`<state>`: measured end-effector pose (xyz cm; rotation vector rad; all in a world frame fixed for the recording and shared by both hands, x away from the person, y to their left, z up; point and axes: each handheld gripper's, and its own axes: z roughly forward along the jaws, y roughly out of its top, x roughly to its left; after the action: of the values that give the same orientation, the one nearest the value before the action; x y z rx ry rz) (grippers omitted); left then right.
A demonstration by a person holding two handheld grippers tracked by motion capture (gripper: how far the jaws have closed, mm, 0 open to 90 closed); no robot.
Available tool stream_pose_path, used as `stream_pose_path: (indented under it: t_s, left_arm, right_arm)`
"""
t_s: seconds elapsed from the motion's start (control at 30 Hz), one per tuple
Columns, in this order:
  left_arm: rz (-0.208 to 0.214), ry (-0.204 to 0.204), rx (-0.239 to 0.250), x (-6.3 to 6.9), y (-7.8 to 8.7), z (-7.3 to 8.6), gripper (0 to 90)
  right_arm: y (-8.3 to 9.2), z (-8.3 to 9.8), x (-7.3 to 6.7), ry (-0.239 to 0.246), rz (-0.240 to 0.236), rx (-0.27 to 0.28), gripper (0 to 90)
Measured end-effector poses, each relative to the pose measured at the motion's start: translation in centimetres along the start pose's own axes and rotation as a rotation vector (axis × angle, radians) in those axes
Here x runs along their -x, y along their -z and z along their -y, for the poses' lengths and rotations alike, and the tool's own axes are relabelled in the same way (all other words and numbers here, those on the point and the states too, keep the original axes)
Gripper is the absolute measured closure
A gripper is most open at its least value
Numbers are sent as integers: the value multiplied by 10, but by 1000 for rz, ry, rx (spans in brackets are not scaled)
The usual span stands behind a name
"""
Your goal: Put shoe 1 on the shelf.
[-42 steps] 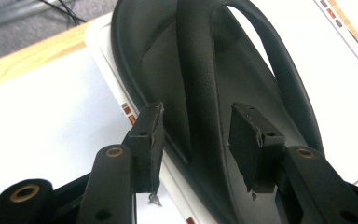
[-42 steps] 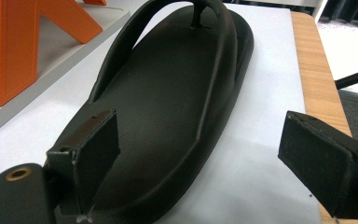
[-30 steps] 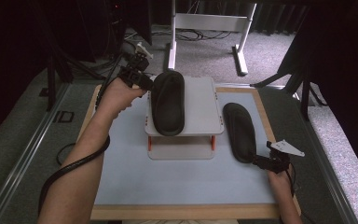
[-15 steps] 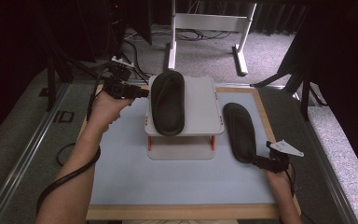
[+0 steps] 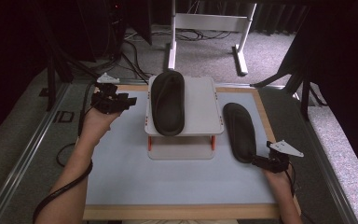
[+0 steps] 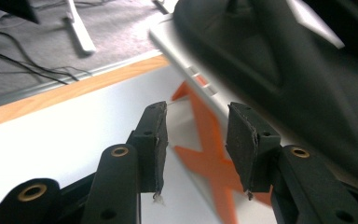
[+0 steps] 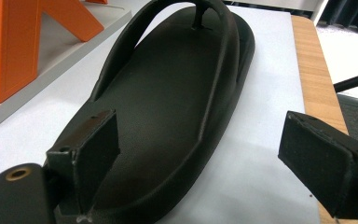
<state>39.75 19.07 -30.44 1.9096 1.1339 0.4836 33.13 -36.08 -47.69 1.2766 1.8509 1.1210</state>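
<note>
Grey stand (image 5: pixel 200 100) carries one black sandal (image 5: pixel 168 108). Second sandal (image 5: pixel 240 131) lies lengthwise, heel at spread right claw (image 5: pixel 259 161). Left claw (image 5: pixel 123 101) spread, empty.

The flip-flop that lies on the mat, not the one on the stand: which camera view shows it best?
The high view: the whole flip-flop shows there, flat on the blue mat right of the stand. The right gripper view gives a close look at its heel, sole and strap, but the heel end is cut off. The left gripper view looks at the stand instead.
</note>
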Motion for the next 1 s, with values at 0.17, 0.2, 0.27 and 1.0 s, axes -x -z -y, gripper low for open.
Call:
stream_pose_path:
  t_s: [0.17,0.2,0.27,1.0]
  left_arm:
    - [-32,17,31,-7,-1,19,574]
    - [-47,17,36,-8,-2,22,574]
    - [-50,24,54,-10,-3,29,574]
    - [-155,42,149,-14,-23,100,573]
  right_arm:
    - [0,0,0,-2,0,-1,115]
    - [0,0,0,-1,1,0,107]
    - [0,0,0,2,5,1,107]
    - [-1,0,-1,1,12,-13,107]
